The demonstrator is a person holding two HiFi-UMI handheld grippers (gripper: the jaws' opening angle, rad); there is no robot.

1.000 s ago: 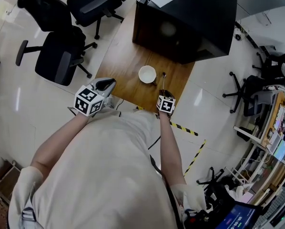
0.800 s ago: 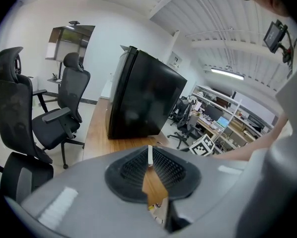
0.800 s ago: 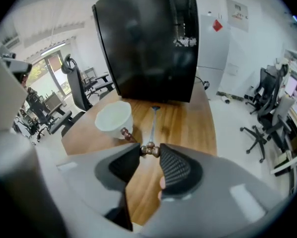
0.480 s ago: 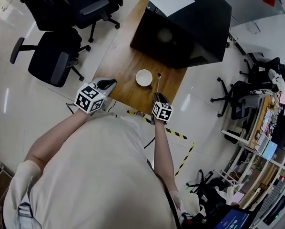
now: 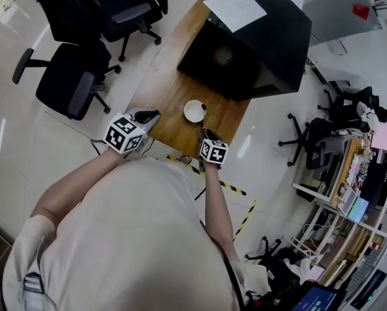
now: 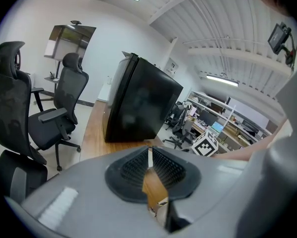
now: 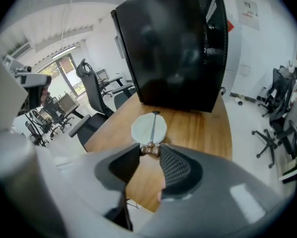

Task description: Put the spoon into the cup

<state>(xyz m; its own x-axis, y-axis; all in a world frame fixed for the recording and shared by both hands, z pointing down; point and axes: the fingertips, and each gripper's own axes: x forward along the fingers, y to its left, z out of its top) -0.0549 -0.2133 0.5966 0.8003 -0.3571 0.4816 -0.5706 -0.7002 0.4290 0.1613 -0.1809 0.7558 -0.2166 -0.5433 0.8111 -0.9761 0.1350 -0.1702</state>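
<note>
In the head view, a white cup (image 5: 194, 111) is seen upright on the near part of a wooden table (image 5: 167, 89), in front of a large black box (image 5: 258, 50) on whose top a sheet of paper (image 5: 235, 8) is laid. The spoon (image 5: 204, 118) is shown as a thin dark line that runs from the right gripper (image 5: 204, 133) to the cup's right rim. The left gripper (image 5: 153, 114) is held at the table's near left corner, well apart from the cup, and office chairs (image 5: 74, 80) are placed on the floor to the left. In the left gripper view, the left gripper (image 6: 149, 155) is seen with its ribbed pads brought together at the tips, and nothing is gripped between them; the table (image 6: 91, 133), the black box (image 6: 138, 103) and the office chairs (image 6: 64, 108) are seen beyond. In the right gripper view, the right gripper (image 7: 149, 150) is closed on the spoon's brown handle end. The spoon (image 7: 153, 128) is shown as a slim metal stem with a small dark tip, and it is laid across the round white mouth of the cup (image 7: 141, 129), with the tip at the far rim. Whether the spoon is touching the cup cannot be told. The cup is set on the table (image 7: 198, 128), near the black box (image 7: 178, 48).
</note>
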